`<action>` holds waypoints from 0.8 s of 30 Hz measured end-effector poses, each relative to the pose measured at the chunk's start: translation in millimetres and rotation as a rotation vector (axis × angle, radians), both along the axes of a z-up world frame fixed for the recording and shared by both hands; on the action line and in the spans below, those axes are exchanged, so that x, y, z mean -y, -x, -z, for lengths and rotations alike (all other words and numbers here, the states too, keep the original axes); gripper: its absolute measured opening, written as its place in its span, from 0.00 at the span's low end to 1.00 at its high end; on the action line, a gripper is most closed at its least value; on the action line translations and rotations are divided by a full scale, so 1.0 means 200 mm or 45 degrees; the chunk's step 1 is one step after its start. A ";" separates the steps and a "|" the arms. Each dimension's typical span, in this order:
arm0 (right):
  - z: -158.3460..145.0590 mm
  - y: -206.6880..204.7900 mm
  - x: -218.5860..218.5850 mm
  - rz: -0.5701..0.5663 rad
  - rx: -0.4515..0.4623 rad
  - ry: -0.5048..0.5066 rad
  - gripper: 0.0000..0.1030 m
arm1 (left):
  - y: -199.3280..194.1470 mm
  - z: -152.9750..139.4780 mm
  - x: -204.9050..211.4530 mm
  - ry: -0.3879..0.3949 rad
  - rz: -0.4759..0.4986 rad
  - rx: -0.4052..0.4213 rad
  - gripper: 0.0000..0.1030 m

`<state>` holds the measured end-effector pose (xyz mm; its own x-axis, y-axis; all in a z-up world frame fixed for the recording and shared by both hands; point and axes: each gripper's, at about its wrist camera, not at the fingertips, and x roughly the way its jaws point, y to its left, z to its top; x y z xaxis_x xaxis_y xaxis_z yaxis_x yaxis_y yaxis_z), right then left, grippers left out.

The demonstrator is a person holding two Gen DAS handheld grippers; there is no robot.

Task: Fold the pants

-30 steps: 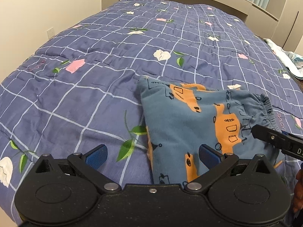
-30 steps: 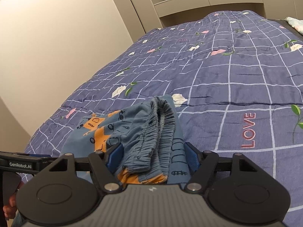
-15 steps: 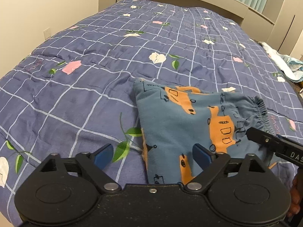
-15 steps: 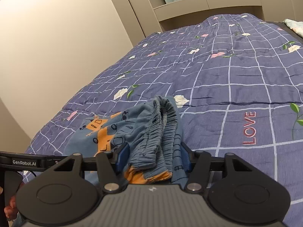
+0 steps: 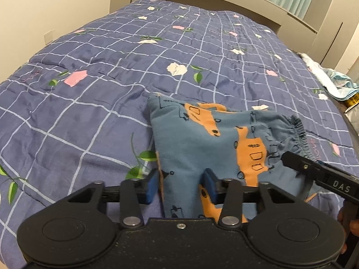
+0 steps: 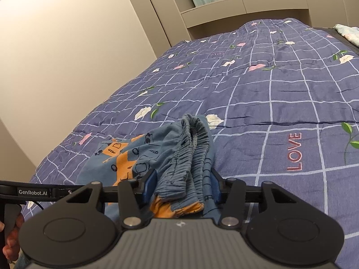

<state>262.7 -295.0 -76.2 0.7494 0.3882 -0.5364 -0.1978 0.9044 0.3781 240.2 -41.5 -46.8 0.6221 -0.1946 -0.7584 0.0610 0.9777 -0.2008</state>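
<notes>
Blue pants point(image 5: 202, 139) with orange vehicle prints lie folded near the front edge of the bed. My left gripper point(image 5: 181, 185) is shut on the folded near-left corner of the pants, pads pressing the cloth. My right gripper point(image 6: 182, 187) is shut on the bunched elastic waistband point(image 6: 193, 157) at the pants' right end. In the left wrist view the right gripper's finger point(image 5: 314, 168) shows at the waistband point(image 5: 300, 134). In the right wrist view the left gripper's arm point(image 6: 33, 191) shows at the far left.
The bed has a purple-blue checked quilt point(image 5: 134, 67) with flowers and leaves. Light-coloured cloth point(image 5: 336, 85) lies at the bed's right edge. A wooden headboard point(image 6: 246, 6) and beige wall point(image 6: 67, 44) stand behind and to the left.
My left gripper has closed from wide open onto the pants' near-left corner. My right gripper has narrowed onto the waistband. Both views have risen slightly.
</notes>
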 end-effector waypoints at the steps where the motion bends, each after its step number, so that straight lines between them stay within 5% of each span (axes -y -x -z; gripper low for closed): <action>1: 0.00 0.00 0.00 0.001 0.002 0.004 0.50 | 0.00 0.00 0.00 0.000 -0.002 0.004 0.39; 10: -0.05 0.04 -0.01 0.010 0.044 0.015 0.32 | 0.01 -0.05 -0.02 0.031 -0.002 0.045 0.17; 24: -0.22 0.08 0.03 0.077 0.217 0.043 0.26 | -0.12 -0.23 0.13 0.047 0.101 0.199 0.14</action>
<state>245.9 -301.2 -31.8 0.8519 0.3234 -0.4119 -0.2010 0.9282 0.3131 264.2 -67.1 -1.6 0.7131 -0.2738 -0.6454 0.1712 0.9607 -0.2185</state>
